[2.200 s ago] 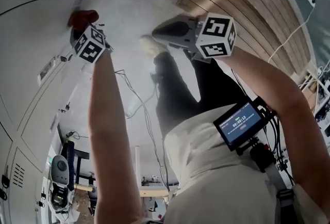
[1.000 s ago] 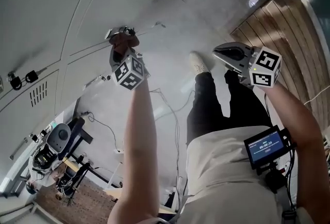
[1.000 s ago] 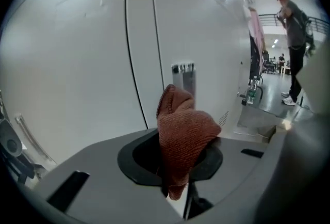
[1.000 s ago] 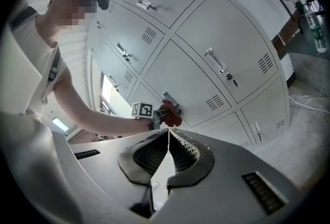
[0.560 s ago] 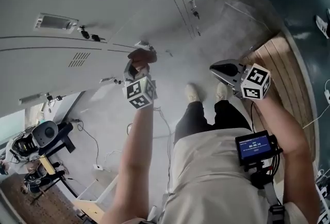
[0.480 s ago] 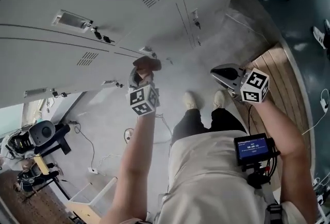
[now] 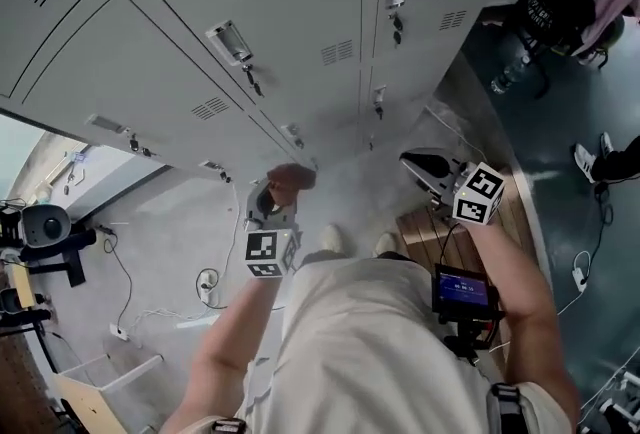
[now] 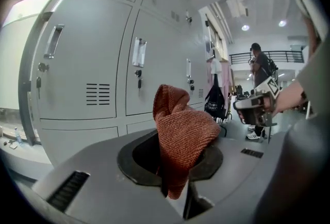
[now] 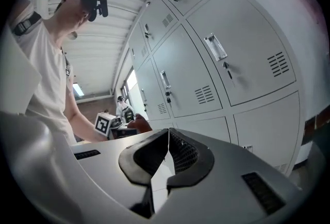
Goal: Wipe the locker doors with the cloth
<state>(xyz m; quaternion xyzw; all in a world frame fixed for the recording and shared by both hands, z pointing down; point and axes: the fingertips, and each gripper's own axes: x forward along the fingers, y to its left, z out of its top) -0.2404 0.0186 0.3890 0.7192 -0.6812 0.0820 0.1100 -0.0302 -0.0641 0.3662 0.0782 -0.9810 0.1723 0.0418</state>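
A rust-red knitted cloth (image 7: 291,176) is bunched between the jaws of my left gripper (image 7: 277,194), which is shut on it. From the left gripper view the cloth (image 8: 182,132) sticks up out of the jaws, in front of grey locker doors (image 8: 149,58). The lockers (image 7: 250,12) fill the upper part of the head view, a little way beyond both grippers. My right gripper (image 7: 418,165) is shut with nothing in it; in the right gripper view its jaws (image 9: 167,152) meet, pointing at the locker doors (image 9: 206,70).
A black bag (image 7: 556,0) hangs at the lockers' right end, with a bottle (image 7: 506,72) on the floor below. A wooden platform (image 7: 420,222) lies under my right arm. Cables (image 7: 205,282) trail on the grey floor at left. A person (image 8: 259,65) stands in the distance.
The head view has swung from the floor up to the locker fronts. Both grippers stay in front of me, closer to the lockers; the left still holds the cloth.
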